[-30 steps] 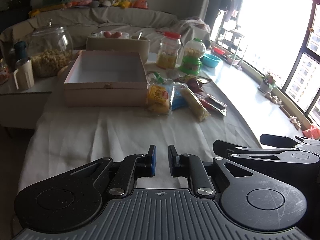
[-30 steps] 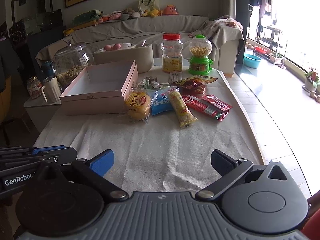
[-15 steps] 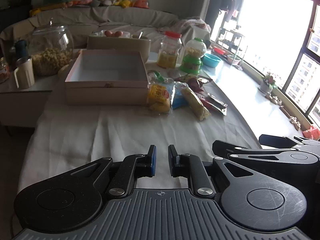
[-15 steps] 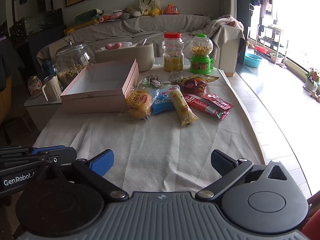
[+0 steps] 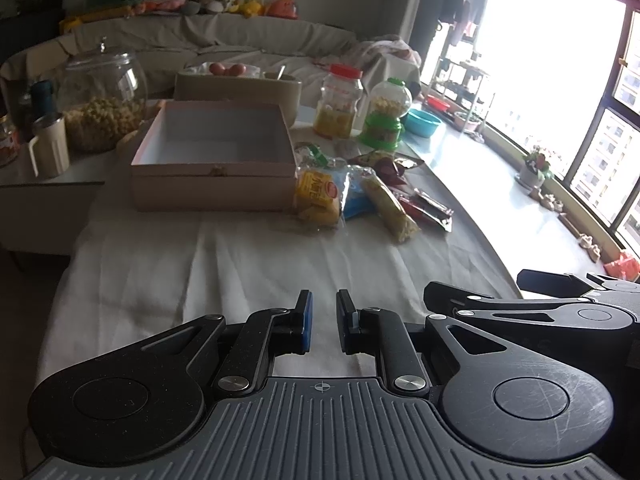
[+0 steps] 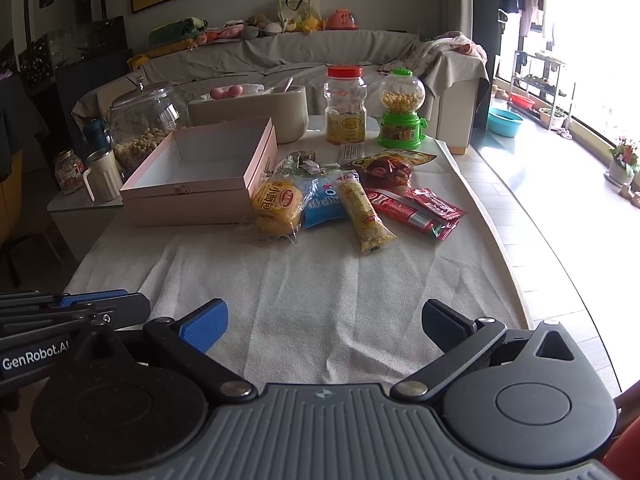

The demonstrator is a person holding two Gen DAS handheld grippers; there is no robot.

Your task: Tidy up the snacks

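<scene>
White cloth (image 6: 312, 296); snacks (image 6: 352, 204) well beyond both jaws.

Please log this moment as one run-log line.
left gripper: narrow gap, empty | right gripper: open, empty | box: empty | snacks: on cloth

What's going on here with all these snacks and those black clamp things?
A person holds a pair of tongs in each hand above a cloth-covered table, about to tidy snacks. Neither holds anything: the left tongs are nearly closed with a narrow gap, the right tongs are wide open. The open pink box is empty, and the snack packets lie in a heap just right of it, untouched.
</scene>
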